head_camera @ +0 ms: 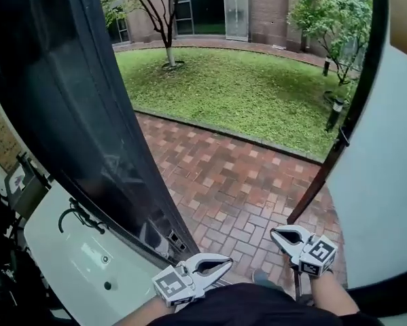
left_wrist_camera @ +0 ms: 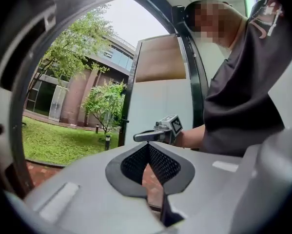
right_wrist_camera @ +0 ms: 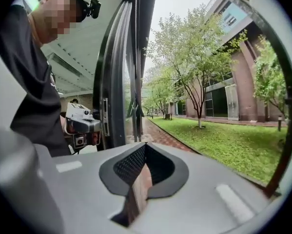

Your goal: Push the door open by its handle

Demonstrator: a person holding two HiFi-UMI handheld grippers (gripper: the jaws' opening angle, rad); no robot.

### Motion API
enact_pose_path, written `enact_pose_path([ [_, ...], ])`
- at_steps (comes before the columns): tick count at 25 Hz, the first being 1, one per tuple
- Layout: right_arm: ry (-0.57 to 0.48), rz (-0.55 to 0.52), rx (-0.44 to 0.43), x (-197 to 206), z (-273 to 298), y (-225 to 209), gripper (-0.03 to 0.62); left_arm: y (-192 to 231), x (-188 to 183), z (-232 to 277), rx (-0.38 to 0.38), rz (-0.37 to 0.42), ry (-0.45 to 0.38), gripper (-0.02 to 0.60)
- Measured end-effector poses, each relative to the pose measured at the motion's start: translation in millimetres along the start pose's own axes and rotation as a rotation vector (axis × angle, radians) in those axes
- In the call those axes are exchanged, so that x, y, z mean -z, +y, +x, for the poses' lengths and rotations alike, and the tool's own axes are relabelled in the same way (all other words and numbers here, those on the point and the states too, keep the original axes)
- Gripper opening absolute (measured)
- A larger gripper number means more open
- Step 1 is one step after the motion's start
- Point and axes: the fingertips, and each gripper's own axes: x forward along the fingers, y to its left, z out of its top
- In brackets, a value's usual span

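The dark glass door [head_camera: 74,114] stands swung wide open to my left, and its edge with a latch plate [right_wrist_camera: 105,117] shows in the right gripper view. I cannot make out its handle. My left gripper [head_camera: 229,259] hangs low by the door's bottom corner, shut with nothing in it and touching nothing. My right gripper [head_camera: 274,231] is beside it near the dark door frame post [head_camera: 339,148], also shut and holding nothing. Each gripper shows in the other's view: the right gripper [left_wrist_camera: 137,137] and the left gripper [right_wrist_camera: 83,125].
Through the doorway lie a red brick path [head_camera: 230,182] and a lawn [head_camera: 244,87] with trees and a brick building behind. A white wall [head_camera: 386,182] rises on the right. A white surface [head_camera: 87,250] and dark equipment [head_camera: 6,202] sit low at the left, behind the door.
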Motion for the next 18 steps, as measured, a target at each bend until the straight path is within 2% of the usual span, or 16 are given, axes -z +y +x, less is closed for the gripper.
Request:
enact_pose_path([
  [3,-0.007,0.0,0.042,-10.9,-32.7,41.6,0.002,-23.2,-7.0,-22.3,0.039,-0.053,-0.034,-0.002],
  [7,-0.038,0.015,0.119,-10.8,-73.5,68.6,0.001,-53.9,-1.6,-34.2,0.067,-0.045,-0.056,-0.002],
  [12,-0.081,0.022,0.104,-8.2,-112.7,107.1,0.001,-89.6,3.3,-44.9,0.008,-0.024,-0.045,-0.002],
  [15,-0.105,0.022,0.083,0.7,-148.8,136.4,0.002,-120.4,16.9,-48.0,-0.038,-0.056,-0.029,-0.002],
  [18,-0.084,0.027,0.088,25.1,-194.3,161.0,0.002,-152.0,34.1,-33.1,-0.055,-0.101,-0.026,-0.002],
])
